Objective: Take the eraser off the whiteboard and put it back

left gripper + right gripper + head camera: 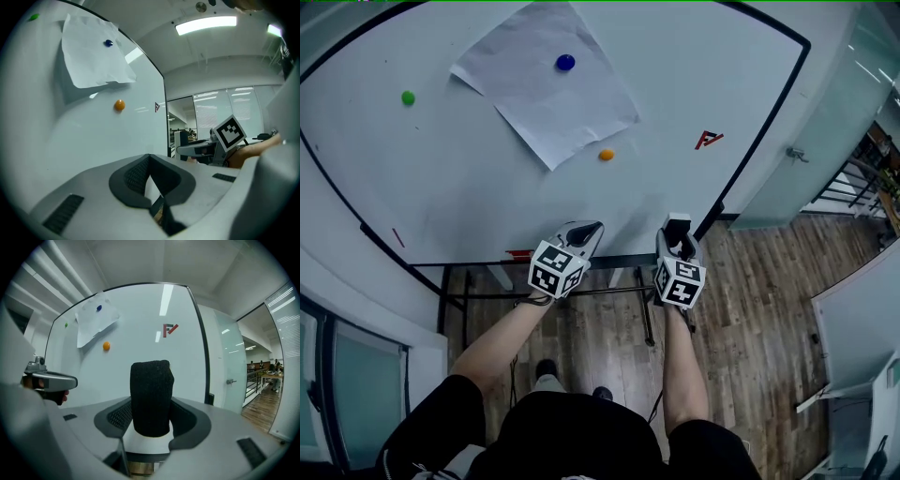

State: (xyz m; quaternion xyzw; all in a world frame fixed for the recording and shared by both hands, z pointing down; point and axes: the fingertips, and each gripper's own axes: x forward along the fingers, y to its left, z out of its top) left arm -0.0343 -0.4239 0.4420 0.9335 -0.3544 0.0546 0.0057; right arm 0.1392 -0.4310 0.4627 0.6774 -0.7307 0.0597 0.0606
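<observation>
We've got the eraser (151,399) clamped between the jaws of the right gripper (151,414). It stands upright, with the black felt poking out past the tips towards the whiteboard (136,319) straight ahead. The jaws stand wide, pinching it from both sides.

Our guess is it's light, with a squishy, grippy felt face, so it shouldn't slip. Squeeze hard, though, and the felt will just give. Best to stay on the long sides, low down, where a paler part shows under the felt.

The left gripper (149,172) has its jaws pressed together with nothing in them.

The board looks slick and shiny. Up and left of the right jaws there's a sheet of paper (546,84) pinned by a blue magnet (565,62), with an orange magnet (607,155) below it and a green magnet (408,97) further left. A red mark (708,140) sits up and right.

The room has a wood floor (750,328) and a glass partition (825,141) off to the right.
</observation>
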